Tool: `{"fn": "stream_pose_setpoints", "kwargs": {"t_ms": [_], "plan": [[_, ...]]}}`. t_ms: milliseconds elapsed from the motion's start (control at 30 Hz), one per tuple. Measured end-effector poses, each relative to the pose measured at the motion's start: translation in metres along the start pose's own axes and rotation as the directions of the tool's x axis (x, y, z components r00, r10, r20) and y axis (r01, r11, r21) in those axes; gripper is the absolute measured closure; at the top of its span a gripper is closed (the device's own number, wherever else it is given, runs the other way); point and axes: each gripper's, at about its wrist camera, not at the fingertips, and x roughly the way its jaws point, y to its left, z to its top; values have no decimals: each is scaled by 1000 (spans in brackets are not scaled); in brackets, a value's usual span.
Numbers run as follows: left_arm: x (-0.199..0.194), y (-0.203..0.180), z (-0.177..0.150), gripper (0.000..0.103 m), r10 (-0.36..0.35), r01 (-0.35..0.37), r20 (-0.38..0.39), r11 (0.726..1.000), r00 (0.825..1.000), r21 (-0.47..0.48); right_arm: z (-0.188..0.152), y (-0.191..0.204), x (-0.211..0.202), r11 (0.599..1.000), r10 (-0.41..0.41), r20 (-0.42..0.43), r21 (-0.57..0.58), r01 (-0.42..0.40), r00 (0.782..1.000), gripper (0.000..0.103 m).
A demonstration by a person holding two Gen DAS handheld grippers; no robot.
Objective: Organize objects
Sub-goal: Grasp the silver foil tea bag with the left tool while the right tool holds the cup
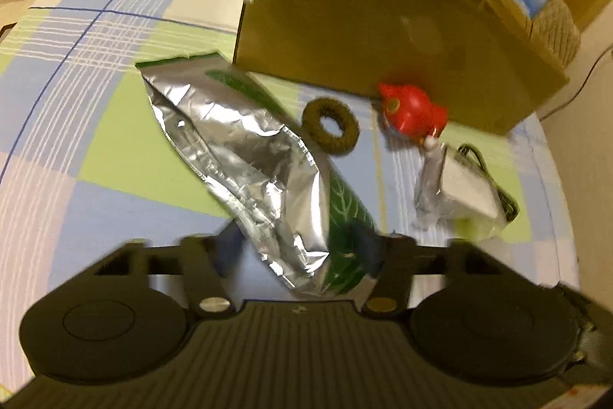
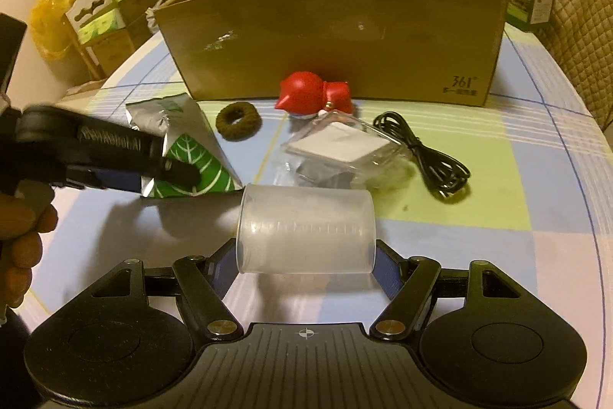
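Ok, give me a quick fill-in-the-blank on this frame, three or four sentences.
1. The left gripper is shut on the ____ pouch.
2. The right gripper holds a clear plastic ____.
3. The red toy sits in front of the cardboard ____.
4. The coiled cable is ____ in colour.

Missing words: foil; cup; box; black

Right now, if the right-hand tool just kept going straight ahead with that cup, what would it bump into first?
Probably the clear plastic packet lying just beyond the cup that the right tool holds. Past it sit the red toy and the cardboard box. Depth is hard to judge, so the cup might pass above the packet.
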Motion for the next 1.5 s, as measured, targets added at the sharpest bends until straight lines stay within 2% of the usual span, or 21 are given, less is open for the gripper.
{"fn": "stream_pose_setpoints", "kwargs": {"t_ms": [67, 233, 400, 467, 533, 600, 867, 1000, 1167, 1233, 1267, 1300, 1333, 1500], "plan": [[-2, 4, -3, 63, -34, 34, -7, 999, 999, 0, 0, -1, -2, 1000, -1, 2, 1, 1, 1000, 34], [-20, 25, -15, 69, -43, 44, -50, 998, 998, 33, -2, 4, -7, 1000, 12, 8, -4, -12, 1000, 34], [-49, 50, -22, 72, 43, -39, -65, 997, 997, 72, -2, 13, -11, 999, 30, 15, -12, -30, 999, 34], [-58, 57, -19, 66, 72, -68, -53, 995, 996, 68, -1, 16, -10, 999, 36, 18, -15, -36, 999, 34], [-66, 62, -12, 36, 76, -75, -24, 996, 997, 45, 0, 21, -9, 999, 43, 18, -20, -43, 999, 34], [-67, 62, -4, 26, 74, -74, 2, 997, 997, 29, 1, 25, -8, 998, 48, 19, -28, -48, 999, 34], [-28, 55, 29, 18, 70, -70, -1, 997, 998, 21, 5, 23, -3, 999, 35, 17, -31, -34, 999, 34], [-6, 46, 38, 18, 95, -94, -15, 993, 995, 69, 5, 20, 2, 999, 27, 8, -25, -27, 1000, 34], [10, 38, 37, 24, 135, -129, -31, 983, 990, 133, 4, 19, 8, 999, 28, 4, -23, -28, 1000, 34], [9, 35, 35, 33, 138, -133, -23, 979, 990, 156, 5, 19, 9, 999, 28, 6, -21, -28, 1000, 34], [8, 36, 35, 37, 131, -126, -23, 980, 991, 156, 5, 19, 9, 999, 28, 7, -21, -28, 1000, 34], [6, 36, 34, 49, 117, -111, -26, 982, 993, 153, 4, 19, 9, 999, 26, 8, -22, -26, 1000, 34], [4, 36, 33, 52, 104, -98, -32, 984, 994, 152, 4, 18, 8, 999, 24, 9, -22, -24, 1000, 34], [-8, 23, 11, 57, 62, -44, -70, 971, 996, 236, -1, 14, 1, 1000, -1, 13, -21, 1, 1000, 34]]}}
